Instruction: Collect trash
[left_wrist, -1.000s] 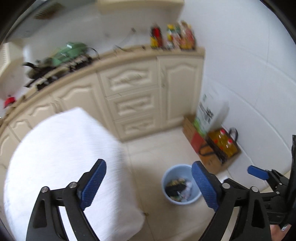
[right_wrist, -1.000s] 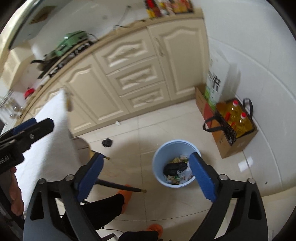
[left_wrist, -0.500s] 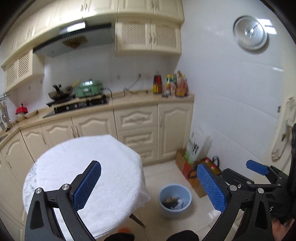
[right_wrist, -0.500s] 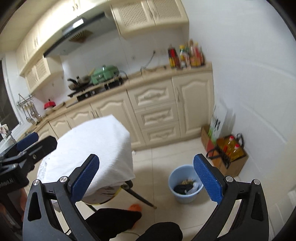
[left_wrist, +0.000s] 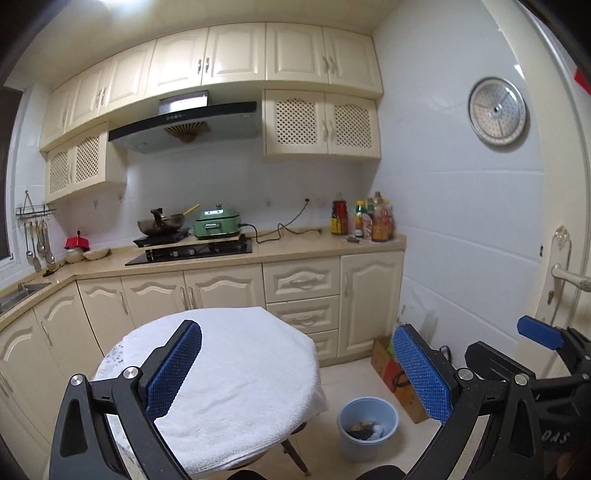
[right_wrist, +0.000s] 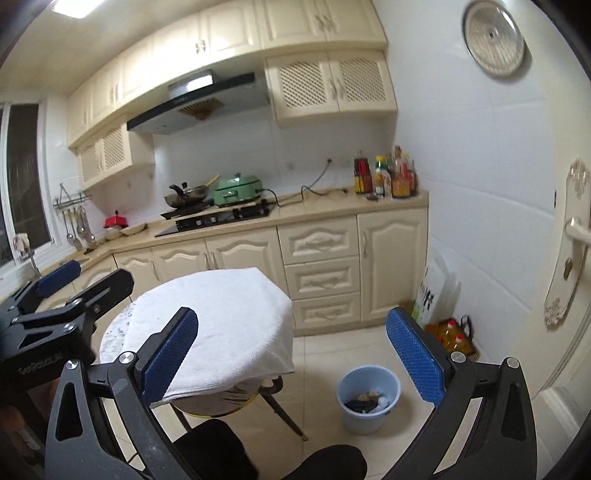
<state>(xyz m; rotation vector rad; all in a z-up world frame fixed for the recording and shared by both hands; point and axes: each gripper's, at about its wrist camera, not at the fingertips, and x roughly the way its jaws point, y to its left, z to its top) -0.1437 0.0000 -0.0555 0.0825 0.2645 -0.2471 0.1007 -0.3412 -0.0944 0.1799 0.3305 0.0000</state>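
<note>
Both claws wide apart, empty.

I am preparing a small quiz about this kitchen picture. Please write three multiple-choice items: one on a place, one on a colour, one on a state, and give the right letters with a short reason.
1. Where does the bin stand?
A. on the floor, right of the covered table
B. on the counter
C. on the table

2. What colour is the cooker beside the wok?
A. red
B. green
C. black

3. How are the jaws of the right gripper?
A. shut on a bottle
B. shut on a cloth
C. open and empty

Answers:
1 A, it sits on the floor tiles by the table's right side.
2 B, its body is pale green.
3 C, the blue pads stand wide apart with nothing between.
</note>
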